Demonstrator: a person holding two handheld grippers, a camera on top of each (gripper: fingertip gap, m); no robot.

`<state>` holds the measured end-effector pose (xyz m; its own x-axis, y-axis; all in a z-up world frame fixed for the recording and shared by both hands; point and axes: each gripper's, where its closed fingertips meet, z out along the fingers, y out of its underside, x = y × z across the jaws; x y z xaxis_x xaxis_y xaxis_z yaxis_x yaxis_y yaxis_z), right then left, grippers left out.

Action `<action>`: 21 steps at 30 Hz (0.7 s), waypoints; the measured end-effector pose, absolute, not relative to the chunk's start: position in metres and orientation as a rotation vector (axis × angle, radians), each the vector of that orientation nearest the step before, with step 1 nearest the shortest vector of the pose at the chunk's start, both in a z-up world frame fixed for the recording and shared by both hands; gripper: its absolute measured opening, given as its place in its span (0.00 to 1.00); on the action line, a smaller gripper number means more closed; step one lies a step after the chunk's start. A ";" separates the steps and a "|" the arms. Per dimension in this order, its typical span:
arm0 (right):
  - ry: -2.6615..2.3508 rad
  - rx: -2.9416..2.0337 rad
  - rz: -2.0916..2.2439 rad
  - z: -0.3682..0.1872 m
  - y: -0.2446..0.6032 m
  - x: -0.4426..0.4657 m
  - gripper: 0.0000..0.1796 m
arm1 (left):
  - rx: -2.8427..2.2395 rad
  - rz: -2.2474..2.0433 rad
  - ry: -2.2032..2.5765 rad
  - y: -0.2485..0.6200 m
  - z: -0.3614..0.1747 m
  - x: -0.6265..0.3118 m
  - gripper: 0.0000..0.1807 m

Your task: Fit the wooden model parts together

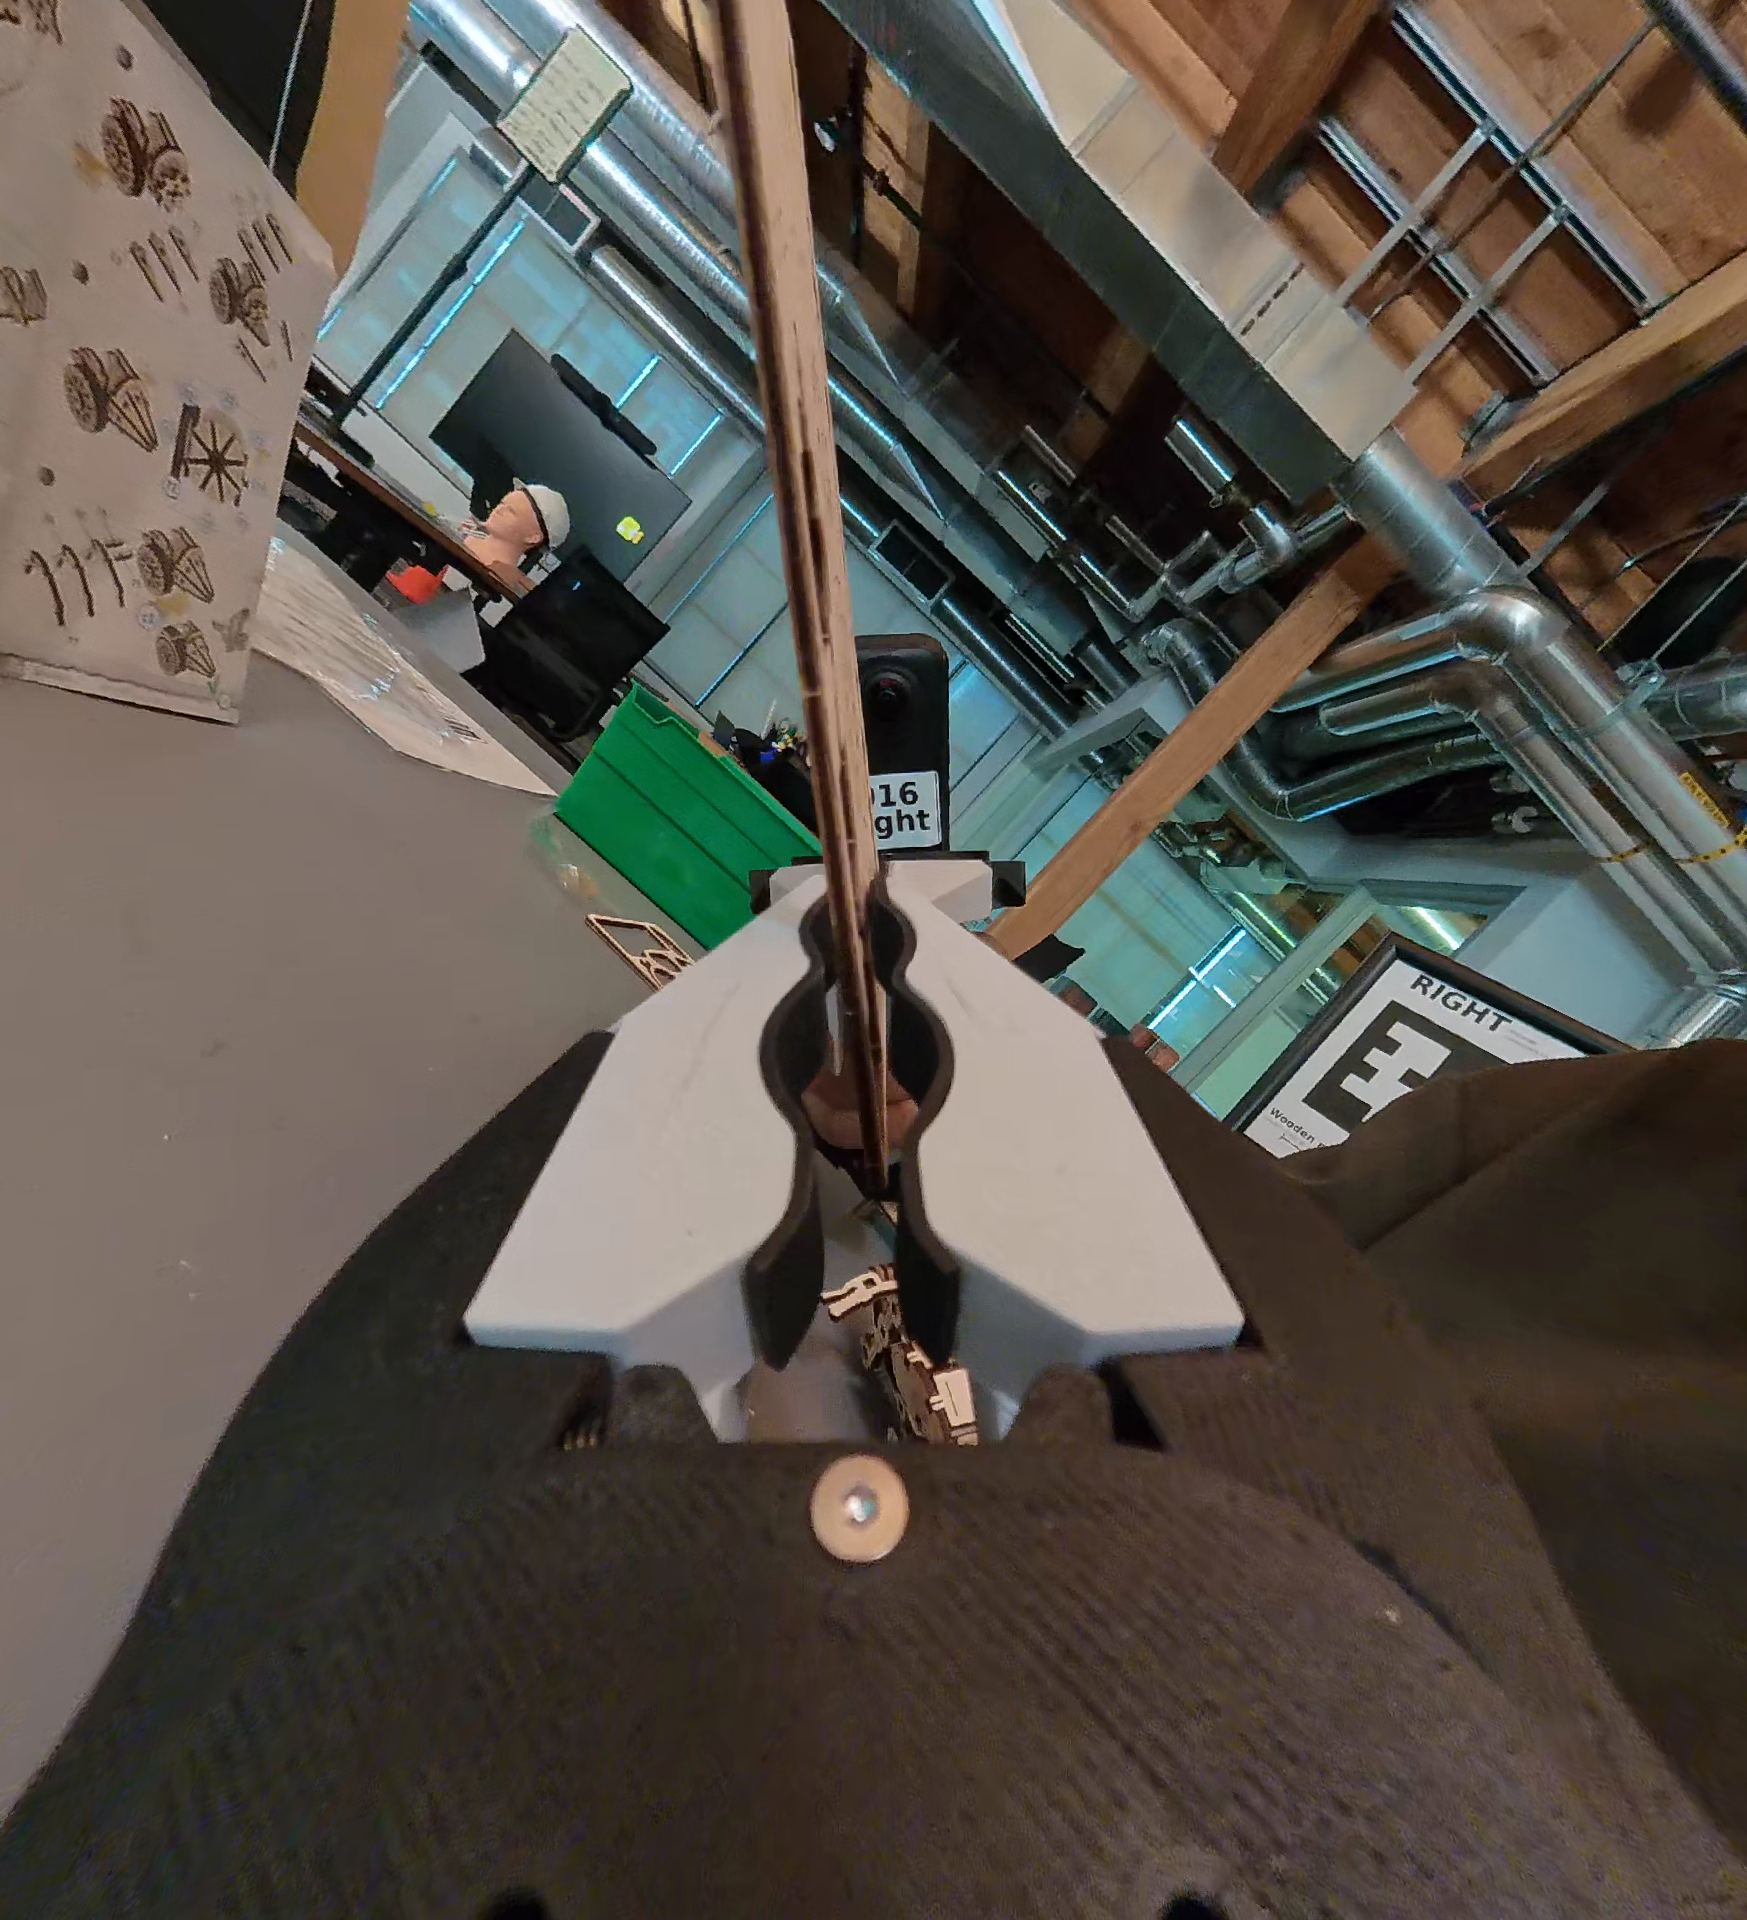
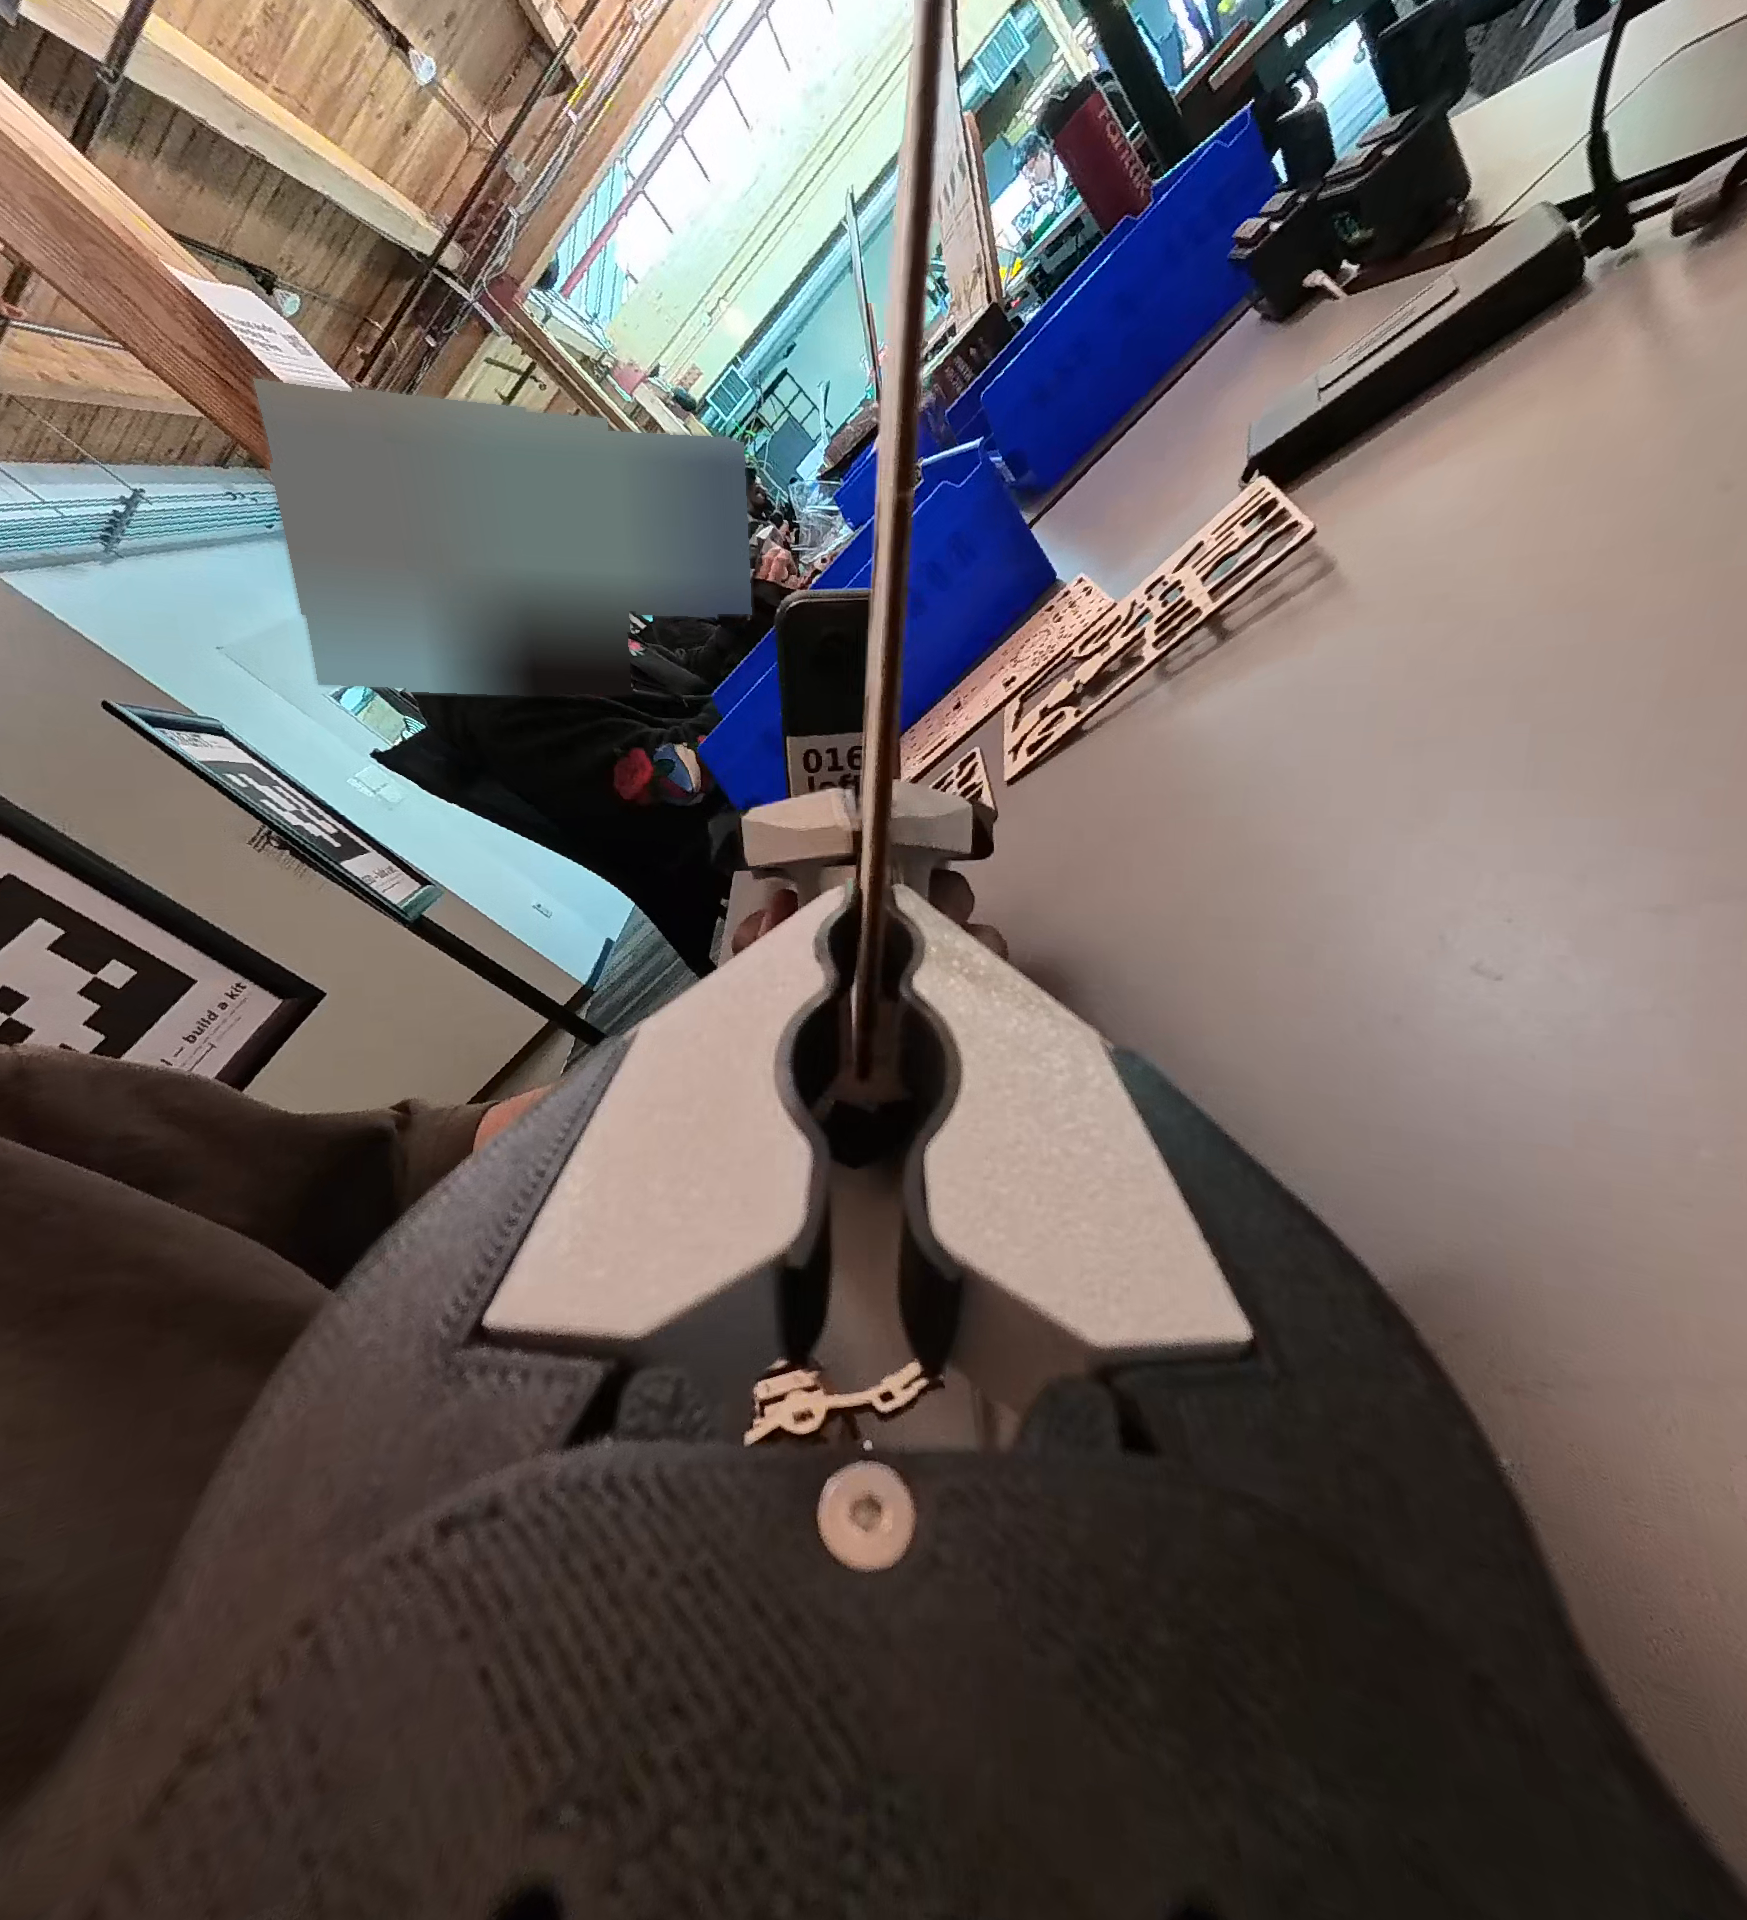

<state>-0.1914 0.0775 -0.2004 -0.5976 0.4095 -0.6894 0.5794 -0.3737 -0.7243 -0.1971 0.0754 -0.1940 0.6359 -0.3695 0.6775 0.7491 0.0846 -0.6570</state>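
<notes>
In the left wrist view, my left gripper (image 1: pixel 853 935) is pressed together on a thin wooden sheet (image 1: pixel 796 436) seen edge-on, which runs up out of the jaws toward the ceiling; it looks like two layers lying flat against each other, though I cannot tell whether that is one board or two. Facing me just beyond the tips is the other gripper, clamped on the same sheet. Down below the fingers a small pale wooden sub-assembly (image 1: pixel 910 1361) shows through the gap, and on the grey table (image 1: pixel 173 987) an instruction sheet (image 1: pixel 90 343) lies to the left with a green bin (image 1: pixel 671 800) farther off. In the right wrist view, my right gripper (image 2: pixel 874 914) is likewise pinching the wooden sheet by its edge, so it reads as a dark thin line rising from the jaws. More cut-out plywood frets (image 2: pixel 1149 623) lie flat on the table beside blue bins (image 2: pixel 952 540), and a small pale piece (image 2: pixel 838 1397) sits under the fingers. I judge this sheet light, stiff along its length but brittle, and its laser-cut tabs likely to snap if twisted. I would keep both holds near the solid border, close to each other, and avoid bending the two ends against one another.
</notes>
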 end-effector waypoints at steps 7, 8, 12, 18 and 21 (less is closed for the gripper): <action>1.751 1.358 -2.117 -0.201 0.079 -0.193 0.01 | -1.222 -0.847 -0.381 0.076 -0.194 -0.198 0.00; 1.766 1.364 -2.117 -0.202 0.079 -0.193 0.02 | -1.225 -0.842 -0.383 0.076 -0.194 -0.198 0.00; 1.789 1.377 -2.117 -0.204 0.080 -0.194 0.03 | -1.234 -0.826 -0.386 0.077 -0.195 -0.199 0.00; 1.773 1.398 -2.122 -0.206 0.082 -0.195 0.04 | -1.239 -0.816 -0.387 0.077 -0.196 -0.198 0.00; 1.774 1.400 -2.122 -0.206 0.081 -0.195 0.04 | -1.237 -0.815 -0.387 0.077 -0.195 -0.199 0.00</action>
<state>-0.1953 0.0814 -0.2058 -0.5913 0.4884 -0.6417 0.5448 -0.3447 -0.7644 -0.1987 0.0771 -0.1955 0.6665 -0.3356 0.6657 0.7281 0.1011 -0.6780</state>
